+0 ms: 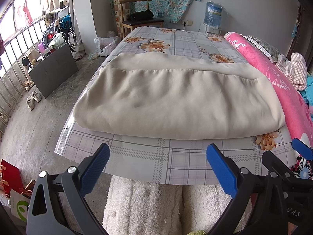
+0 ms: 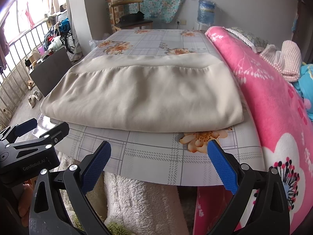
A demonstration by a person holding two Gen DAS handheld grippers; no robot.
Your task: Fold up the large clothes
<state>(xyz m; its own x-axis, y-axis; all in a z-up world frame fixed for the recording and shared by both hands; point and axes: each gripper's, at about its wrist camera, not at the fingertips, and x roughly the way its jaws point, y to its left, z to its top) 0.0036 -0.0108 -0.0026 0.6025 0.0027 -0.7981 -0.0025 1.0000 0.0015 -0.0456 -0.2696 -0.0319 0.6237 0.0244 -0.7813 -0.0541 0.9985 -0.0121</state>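
Note:
A large cream garment (image 1: pixel 176 101) lies folded into a wide rectangle on the table with the plaid floral cover (image 1: pixel 156 160); the same garment (image 2: pixel 140 99) fills the middle of the right wrist view. My left gripper (image 1: pixel 158 156) hovers open over the table's near edge, short of the fold, holding nothing. My right gripper (image 2: pixel 159 154) is likewise open and empty at the near edge, by the garment's right corner. The right gripper's blue tip (image 1: pixel 302 148) shows at the edge of the left wrist view, and the left gripper's body (image 2: pixel 29 146) shows at the left of the right wrist view.
A pink flowered blanket (image 2: pixel 273 101) rolls along the table's right side with checked cloth (image 2: pixel 287 62) on it. A person's fluffy white trousers (image 1: pixel 144 205) stand below the near edge. Beyond the table are a wooden chair (image 1: pixel 137 17) and water dispenser (image 1: pixel 214 13); a dark box (image 1: pixel 52 72) and shoes stand on the left floor.

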